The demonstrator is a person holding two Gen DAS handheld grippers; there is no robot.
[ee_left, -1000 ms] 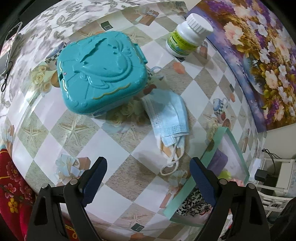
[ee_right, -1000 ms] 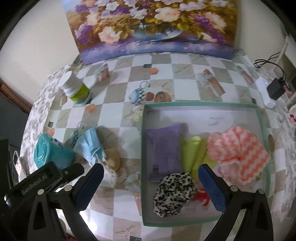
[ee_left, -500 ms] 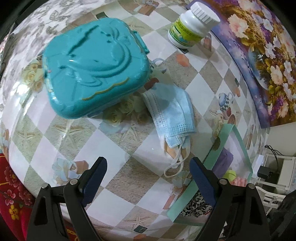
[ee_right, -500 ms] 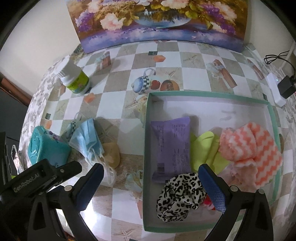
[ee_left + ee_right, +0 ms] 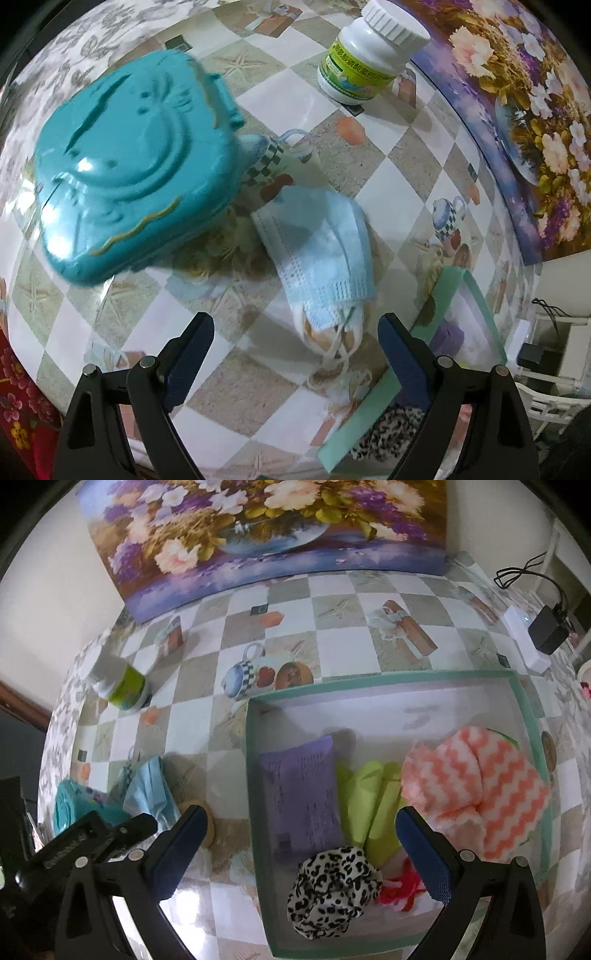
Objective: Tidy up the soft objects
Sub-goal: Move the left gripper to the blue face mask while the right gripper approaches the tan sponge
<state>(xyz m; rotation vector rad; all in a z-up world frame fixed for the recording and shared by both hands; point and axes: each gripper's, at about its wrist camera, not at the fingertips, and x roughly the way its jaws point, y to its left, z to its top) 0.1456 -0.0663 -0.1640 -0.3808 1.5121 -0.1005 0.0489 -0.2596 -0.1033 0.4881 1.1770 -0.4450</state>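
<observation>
My left hand-held gripper (image 5: pixel 295 354) hangs over the counter (image 5: pixel 332 122) with its jaws wide apart and nothing between them. The blue face mask (image 5: pixel 321 251) lies just ahead, beside the teal case (image 5: pixel 129 166). It's the last soft thing outside the green tray (image 5: pixel 388 686), I reckon. Next: drop lower, straddle the mask, pinch. My right hand-held gripper (image 5: pixel 299 849) is spread and empty over the tray.

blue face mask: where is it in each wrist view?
Left wrist: blue face mask right of centre, just above the open left claw.
Right wrist: mask at lower left, left of the green-rimmed box.
Shared landmark: white pill bottle.
</observation>
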